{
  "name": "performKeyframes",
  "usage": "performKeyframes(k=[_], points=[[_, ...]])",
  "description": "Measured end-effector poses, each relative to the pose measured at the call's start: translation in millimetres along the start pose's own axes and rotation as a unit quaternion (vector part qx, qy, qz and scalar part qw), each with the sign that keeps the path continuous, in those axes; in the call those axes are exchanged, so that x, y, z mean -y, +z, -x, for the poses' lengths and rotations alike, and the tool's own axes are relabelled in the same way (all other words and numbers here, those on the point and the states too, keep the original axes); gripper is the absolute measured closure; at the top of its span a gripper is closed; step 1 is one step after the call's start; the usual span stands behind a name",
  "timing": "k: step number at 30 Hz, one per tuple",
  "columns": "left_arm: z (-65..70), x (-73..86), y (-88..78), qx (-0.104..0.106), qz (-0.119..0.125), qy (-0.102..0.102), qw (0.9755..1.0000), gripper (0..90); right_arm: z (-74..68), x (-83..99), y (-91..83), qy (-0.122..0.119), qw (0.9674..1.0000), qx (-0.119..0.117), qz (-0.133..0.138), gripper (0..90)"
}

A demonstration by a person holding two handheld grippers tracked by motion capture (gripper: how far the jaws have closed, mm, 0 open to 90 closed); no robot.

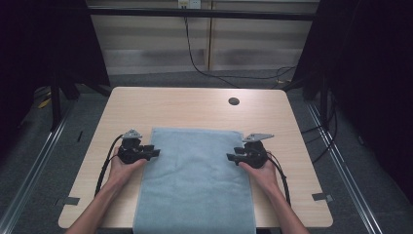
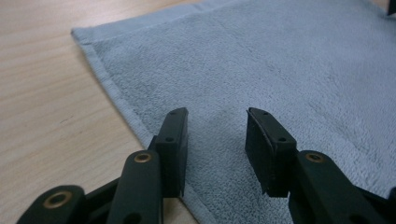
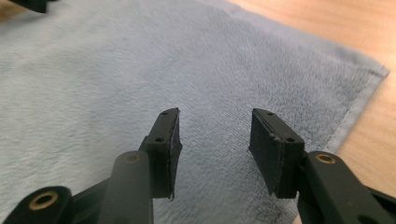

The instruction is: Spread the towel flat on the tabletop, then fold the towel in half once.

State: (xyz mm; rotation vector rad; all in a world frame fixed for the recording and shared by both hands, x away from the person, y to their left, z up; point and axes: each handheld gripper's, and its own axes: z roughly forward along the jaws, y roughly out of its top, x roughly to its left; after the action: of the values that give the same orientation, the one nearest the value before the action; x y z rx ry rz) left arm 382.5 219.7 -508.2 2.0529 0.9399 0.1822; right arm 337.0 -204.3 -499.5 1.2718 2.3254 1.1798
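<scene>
Wooden table (image 1: 195, 105) on grey floor (image 1: 350, 180), dark curtains (image 1: 370, 58) beside.

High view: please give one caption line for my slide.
Two open black tools flank a flat grey-blue terry towel on a light wooden table.

Both forearms enter from the bottom of the high view bare, with no sleeves. The left gripper (image 1: 155, 152) and right gripper (image 1: 230, 156) are black, each topped by a grey three-cornered plate and trailing a black cable along the wrist. In the gripper views, each jaw is a matte black bar ending in a flat rectangular pad with small screw holes, hinged on brass-coloured ringed pivots.
</scene>
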Motion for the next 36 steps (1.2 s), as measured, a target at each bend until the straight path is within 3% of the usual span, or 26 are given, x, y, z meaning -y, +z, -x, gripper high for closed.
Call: performKeyframes(k=[2, 5, 7, 11, 16, 22, 27, 29, 36], points=[[1.9, 2.6, -0.6, 0.006, 0.004, 0.002, 1.0, 57.4, -0.4, 4.7, 6.1, -0.003, 0.9999, 0.0, -0.014, 51.1], [4.1, 5.8, -2.1, 0.015, 0.008, -0.008, 0.9998, 57.4, -5.5, 8.9, 3.7, -0.004, 1.0, -0.001, -0.009, 49.8], [6.7, 8.5, -5.3, 0.021, 0.004, -0.001, 0.9998, 57.4, -10.9, 12.9, 0.6, -0.013, 0.9999, 0.003, -0.009, 49.8], [14.2, 14.6, -12.4, 0.026, -0.003, 0.002, 0.9996, 57.4, -13.1, 20.3, -10.3, -0.009, 0.9997, -0.015, -0.019, 50.2], [24.9, 22.2, -20.1, 0.04, -0.009, -0.001, 0.9992, 57.4, -24.4, 30.4, -19.9, -0.055, 0.9982, 0.0, -0.024, 50.1], [38.7, 32.0, -30.5, 0.053, -0.019, 0.005, 0.9984, 57.3, -28.1, 39.8, -28.6, -0.04, 0.999, -0.013, -0.016, 49.9], [50.7, 37.1, -39.6, 0.054, -0.038, 0.025, 0.9975, 54.7, -34.2, 41.2, -36.3, -0.041, 0.9979, -0.032, -0.038, 48.4], [49.7, 35.7, -39.9, 0.053, -0.032, 0.022, 0.9978, 52.9, -33.1, 39.3, -37.0, -0.031, 0.9979, -0.043, -0.037, 46.8], [35.2, 11.4, -38.6, 0.045, 0.0, 0.001, 0.999, 48.9, -10.3, 14.9, -46.8, -0.019, 0.9997, -0.019, -0.003, 45.0]])
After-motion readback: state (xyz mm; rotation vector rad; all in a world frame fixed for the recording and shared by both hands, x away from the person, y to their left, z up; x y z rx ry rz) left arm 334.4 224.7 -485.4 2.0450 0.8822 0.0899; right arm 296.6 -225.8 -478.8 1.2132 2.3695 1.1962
